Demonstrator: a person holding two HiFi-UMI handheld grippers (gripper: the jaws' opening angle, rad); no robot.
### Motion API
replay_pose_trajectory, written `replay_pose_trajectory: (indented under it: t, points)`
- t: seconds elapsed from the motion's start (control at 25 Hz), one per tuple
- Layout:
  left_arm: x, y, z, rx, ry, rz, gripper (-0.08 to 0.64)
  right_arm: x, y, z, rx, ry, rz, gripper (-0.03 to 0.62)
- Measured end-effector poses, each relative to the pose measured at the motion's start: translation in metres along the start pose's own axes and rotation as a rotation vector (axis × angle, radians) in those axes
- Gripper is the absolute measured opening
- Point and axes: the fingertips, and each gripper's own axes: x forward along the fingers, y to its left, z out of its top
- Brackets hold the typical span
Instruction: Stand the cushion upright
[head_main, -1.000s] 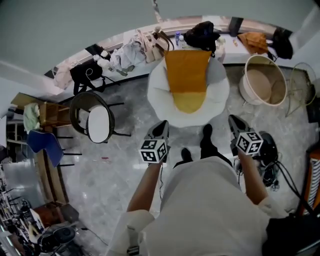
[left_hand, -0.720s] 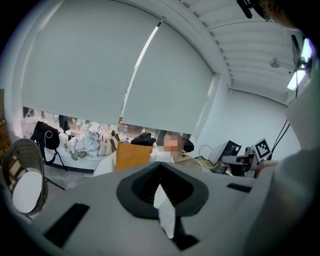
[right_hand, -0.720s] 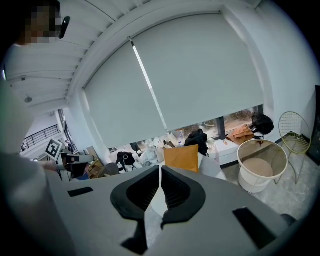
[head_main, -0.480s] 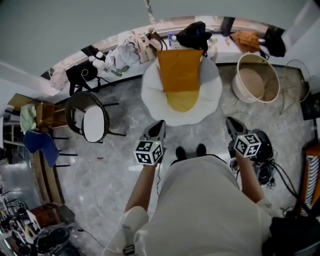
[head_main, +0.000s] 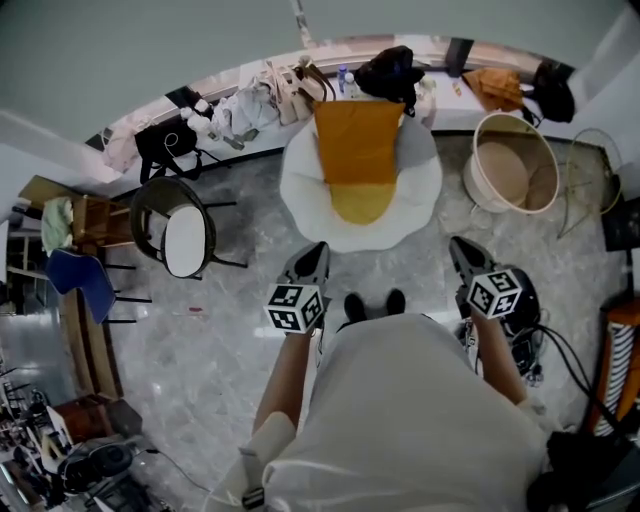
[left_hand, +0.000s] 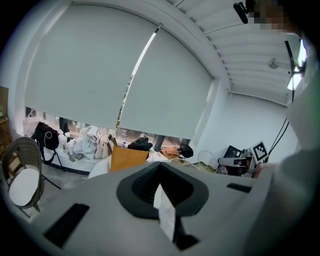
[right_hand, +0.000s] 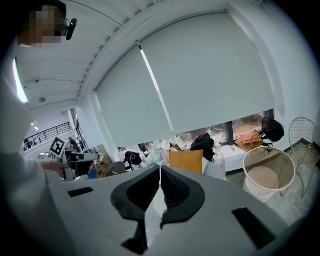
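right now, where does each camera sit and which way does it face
Head view: on the person's head, steeply down at floor and orange cushion; torso, arms, left claw, right claw show.
Left gripper view: on that claw, toward window blind; shut jaws show.
Right gripper view: on that claw, toward window blind; shut jaws show.
Shared: cushion, in all three.

Cushion (left_hand: 127, 157) lower part behind left hand-held gripper (left_hand: 159, 167) (its own view), ledge clutter (head_main: 250, 100) too small to identify
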Motion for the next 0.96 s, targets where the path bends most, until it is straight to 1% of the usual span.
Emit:
replay_pose_trajectory:
  t: [0.4, 0.96]
  points:
    - [0.009, -0.009, 0.000, -0.010, -0.008, 0.000, 0.002, 0.002, -0.001, 0.007, -0.005, -0.006, 0.032, 0.037]
    - [0.015, -0.008, -0.003, -0.031, -0.010, 0.019, 0.002, 0.007, -0.008, 0.008, 0.015, -0.006, 0.038, 0.037]
